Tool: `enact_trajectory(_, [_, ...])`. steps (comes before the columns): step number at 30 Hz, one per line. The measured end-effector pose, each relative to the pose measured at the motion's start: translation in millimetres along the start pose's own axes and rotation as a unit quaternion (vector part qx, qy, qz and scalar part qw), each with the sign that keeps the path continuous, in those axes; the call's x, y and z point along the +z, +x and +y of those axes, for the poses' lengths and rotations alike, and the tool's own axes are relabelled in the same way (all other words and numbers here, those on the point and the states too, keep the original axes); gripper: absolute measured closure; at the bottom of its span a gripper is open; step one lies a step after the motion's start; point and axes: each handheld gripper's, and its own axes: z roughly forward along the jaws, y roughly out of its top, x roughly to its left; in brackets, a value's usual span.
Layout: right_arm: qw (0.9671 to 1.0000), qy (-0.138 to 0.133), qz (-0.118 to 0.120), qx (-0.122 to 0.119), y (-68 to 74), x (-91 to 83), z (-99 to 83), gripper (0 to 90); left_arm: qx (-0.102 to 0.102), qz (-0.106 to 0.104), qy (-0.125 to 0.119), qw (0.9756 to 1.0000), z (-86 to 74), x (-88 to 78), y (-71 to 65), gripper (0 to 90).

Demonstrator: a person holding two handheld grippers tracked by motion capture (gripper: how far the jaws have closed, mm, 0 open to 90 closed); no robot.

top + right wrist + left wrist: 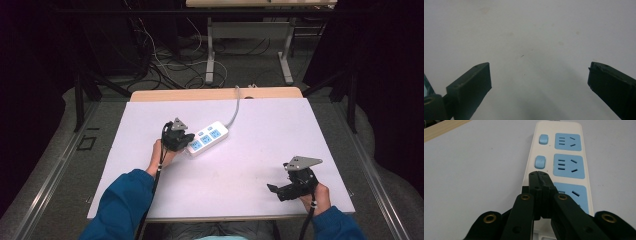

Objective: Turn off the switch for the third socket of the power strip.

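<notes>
Centrally, white table top (260, 150), power strip (207, 138), left gripper (539, 173) fingers closed, right gripper (539, 75) fingers apart, dark room.

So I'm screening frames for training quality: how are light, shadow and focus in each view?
High view: table evenly lit, surroundings dark, slightly soft. Left gripper view: power strip sharp, closed left gripper crisp, no glare. Right gripper view: the open right gripper sits soft-edged over a faint shadow on the table.

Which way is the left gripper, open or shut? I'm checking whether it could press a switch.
Shut. In the left gripper view, the left gripper has its jaws pressed together, tips over the power strip by a blue switch.
</notes>
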Motion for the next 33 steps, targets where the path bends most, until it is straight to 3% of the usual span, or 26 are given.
enact_trajectory(24, [1.0,0.004,0.002,0.0,-0.7,-0.7,0.4,4.3,-0.003,-0.002,0.0,1.0,2.4,-5.3,1.4,90.0])
enact_trajectory(26, [1.0,-0.004,0.002,0.001,-0.4,0.2,0.3,4.3,-0.006,0.005,-0.011,0.9999,2.2,-6.0,1.2,90.0])
enact_trajectory(32, [1.0,-0.002,0.002,0.005,0.1,0.1,0.7,4.3,-0.006,0.01,-0.02,0.9997,5.7,-11.7,1.4,79.3])
enact_trajectory(33, [1.0,-0.007,0.001,0.003,-0.3,0.5,0.3,4.3,-0.005,0.011,-0.018,0.9998,7.7,-15.2,0.5,71.1])
